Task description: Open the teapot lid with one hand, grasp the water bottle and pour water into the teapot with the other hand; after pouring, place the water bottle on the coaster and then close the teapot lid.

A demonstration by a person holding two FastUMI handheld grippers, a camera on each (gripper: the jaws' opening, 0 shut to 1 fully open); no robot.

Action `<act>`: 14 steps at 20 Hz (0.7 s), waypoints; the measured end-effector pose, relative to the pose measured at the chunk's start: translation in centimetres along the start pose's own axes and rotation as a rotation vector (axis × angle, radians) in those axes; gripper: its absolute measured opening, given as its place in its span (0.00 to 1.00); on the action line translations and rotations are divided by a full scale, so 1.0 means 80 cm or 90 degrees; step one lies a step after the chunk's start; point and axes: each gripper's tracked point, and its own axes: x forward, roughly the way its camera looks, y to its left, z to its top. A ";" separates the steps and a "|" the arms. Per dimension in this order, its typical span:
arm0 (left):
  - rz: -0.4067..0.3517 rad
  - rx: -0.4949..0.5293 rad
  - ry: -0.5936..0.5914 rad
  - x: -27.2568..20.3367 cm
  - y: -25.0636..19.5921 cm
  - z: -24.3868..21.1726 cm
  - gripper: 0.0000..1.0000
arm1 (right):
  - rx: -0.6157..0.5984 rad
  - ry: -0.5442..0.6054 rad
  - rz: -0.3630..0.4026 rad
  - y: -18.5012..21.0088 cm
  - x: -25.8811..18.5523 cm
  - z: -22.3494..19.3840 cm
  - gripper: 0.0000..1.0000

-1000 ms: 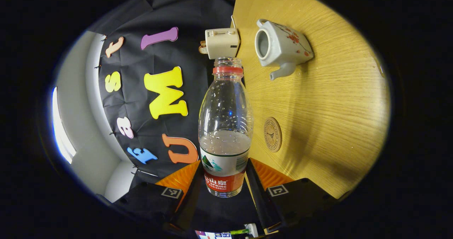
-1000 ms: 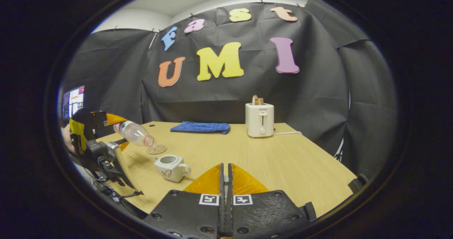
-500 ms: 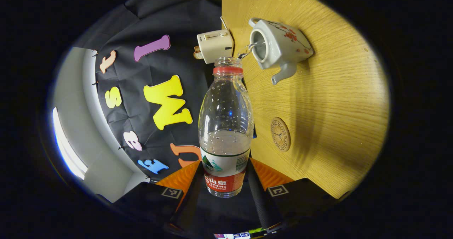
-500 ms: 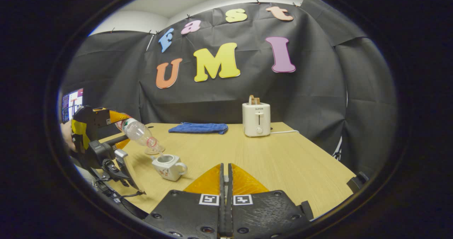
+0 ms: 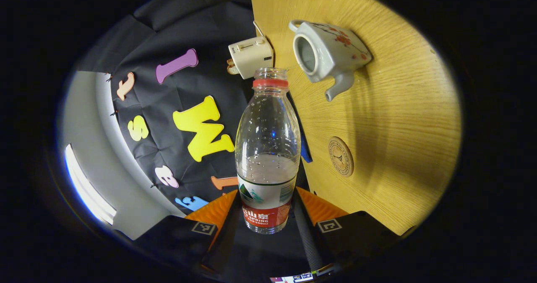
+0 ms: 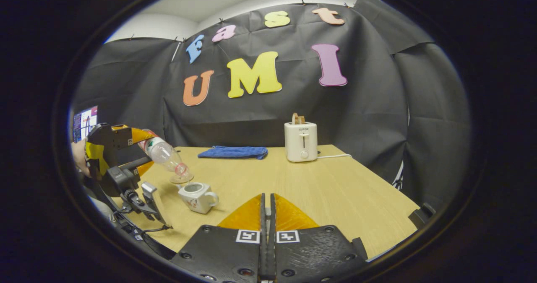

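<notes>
Right gripper view, left to right. At the far left the left claw point(image 6: 140, 146) is clamped on the water bottle point(image 6: 163, 155), which is tilted mouth-down, its open neck just above and beside the teapot point(image 6: 197, 196). A hand point(image 6: 79, 157) shows behind that claw. The teapot stands upright on the tabletop point(image 6: 327, 190) with its opening uncovered; the lid cannot be made out. The coaster point(image 6: 181, 178) lies just behind the teapot. Farther back lie a blue cloth point(image 6: 233, 152) and, to its right, a toaster point(image 6: 301, 141) with its cord. At bottom centre the right claw point(image 6: 267, 209) is clenched, fingers pressed together; whether anything is between them cannot be told.

Left gripper view. The left claw point(image 5: 267, 209) grips the water bottle point(image 5: 267, 149) at its labelled lower body, both fingers against it. The bottle is uncapped and roughly one third full. Its mouth sits near the teapot point(image 5: 325, 52), whose opening is bare. The coaster point(image 5: 340, 156) lies on the tabletop point(image 5: 398, 128), apart from the teapot.
</notes>
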 end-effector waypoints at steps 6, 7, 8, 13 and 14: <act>0.005 0.025 -0.001 0.002 0.005 0.002 0.73 | 0.000 -0.002 -0.001 -0.002 -0.002 0.000 0.00; 0.005 0.029 -0.002 0.002 0.005 0.003 0.73 | -0.001 -0.002 0.000 -0.001 -0.002 -0.001 0.00; 0.005 0.034 -0.001 0.001 0.003 0.002 0.72 | -0.001 -0.002 0.000 0.000 -0.003 -0.001 0.00; 0.014 0.060 0.000 0.004 0.010 0.004 0.73 | 0.000 -0.003 0.001 -0.001 -0.002 -0.001 0.00; 0.016 0.063 -0.001 0.002 0.013 0.005 0.73 | 0.000 -0.003 0.001 -0.002 -0.002 -0.001 0.00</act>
